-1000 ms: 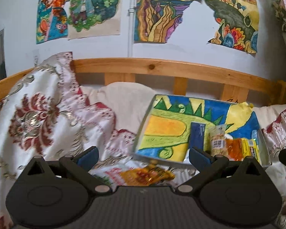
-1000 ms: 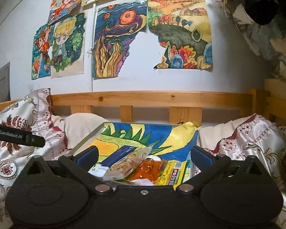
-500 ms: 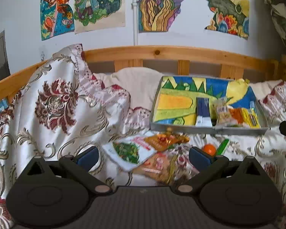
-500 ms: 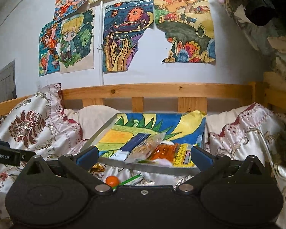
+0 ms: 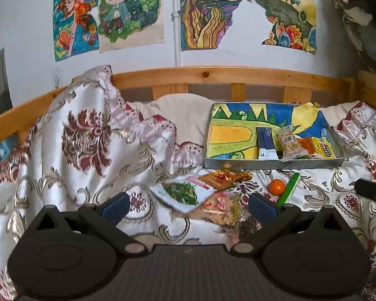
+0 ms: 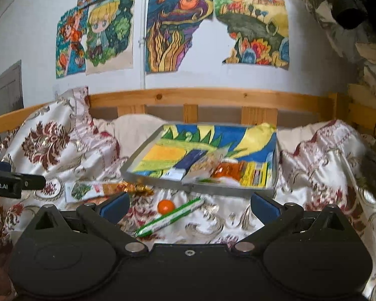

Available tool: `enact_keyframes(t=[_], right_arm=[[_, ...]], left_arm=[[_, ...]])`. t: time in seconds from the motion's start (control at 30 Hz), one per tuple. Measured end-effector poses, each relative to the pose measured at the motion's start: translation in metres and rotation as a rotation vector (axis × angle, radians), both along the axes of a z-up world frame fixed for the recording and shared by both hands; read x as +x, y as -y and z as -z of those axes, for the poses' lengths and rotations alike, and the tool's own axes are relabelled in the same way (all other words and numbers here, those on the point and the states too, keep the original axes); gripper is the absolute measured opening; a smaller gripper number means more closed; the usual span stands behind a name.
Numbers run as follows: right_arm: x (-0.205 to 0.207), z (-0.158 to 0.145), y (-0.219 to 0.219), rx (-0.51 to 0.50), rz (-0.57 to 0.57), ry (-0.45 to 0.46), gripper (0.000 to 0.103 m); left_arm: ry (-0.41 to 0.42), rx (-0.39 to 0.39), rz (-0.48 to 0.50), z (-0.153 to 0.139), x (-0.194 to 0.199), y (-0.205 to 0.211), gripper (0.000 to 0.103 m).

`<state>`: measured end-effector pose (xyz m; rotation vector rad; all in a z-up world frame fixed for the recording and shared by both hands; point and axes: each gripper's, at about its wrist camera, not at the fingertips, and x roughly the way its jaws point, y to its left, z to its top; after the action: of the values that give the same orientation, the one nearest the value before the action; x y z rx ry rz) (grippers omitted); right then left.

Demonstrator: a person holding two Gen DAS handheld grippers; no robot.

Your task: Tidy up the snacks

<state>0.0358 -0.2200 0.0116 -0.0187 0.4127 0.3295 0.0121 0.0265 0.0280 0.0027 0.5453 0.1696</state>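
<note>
A shallow grey tray with a painted lining sits on the bed and holds several snack packets, among them a dark blue pack and a clear nut bag. The tray also shows in the right wrist view. Loose on the bedspread in front lie a white packet with a green picture, an orange-gold wrapper, a clear snack bag, a small orange ball and a green-white stick pack. My left gripper is open and empty above the loose packets. My right gripper is open and empty above the orange ball and stick pack.
A floral satin bedspread lies bunched high at the left. A wooden bed rail and a wall with posters stand behind the tray. The left gripper's tip shows at the left edge of the right wrist view.
Both grippers have pulled back and up from the tray. The loose packets, orange ball and stick pack in front of the tray have come into view. Both stay open.
</note>
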Motion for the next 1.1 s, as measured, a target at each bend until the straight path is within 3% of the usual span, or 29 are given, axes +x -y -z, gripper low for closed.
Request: enact_keyframes(t=[0.17, 0.3, 0.6, 0.77, 1.1], right_arm=[[-0.011, 0.002, -0.020, -0.030, -0.001, -0.053, 0.102], [-0.014, -0.001, -0.038, -0.058, -0.001, -0.107, 0.102], [-0.001, -0.017, -0.081, -0.139, 0.011, -0.172, 0.102], [0.011, -0.016, -0.093, -0.141, -0.040, -0.154, 0.102], [0.035, 0.002, -0.094, -0.171, -0.213, -0.159, 0.102]], left_arm=[[0.008, -0.037, -0.006, 0.003, -0.011, -0.012, 0.103], [0.015, -0.125, -0.068, 0.007, -0.016, -0.028, 0.102], [-0.023, -0.234, -0.223, 0.012, -0.017, -0.062, 0.102], [-0.055, -0.240, -0.299, 0.017, -0.011, -0.068, 0.102], [-0.067, -0.147, -0.383, 0.019, 0.009, -0.053, 0.102]])
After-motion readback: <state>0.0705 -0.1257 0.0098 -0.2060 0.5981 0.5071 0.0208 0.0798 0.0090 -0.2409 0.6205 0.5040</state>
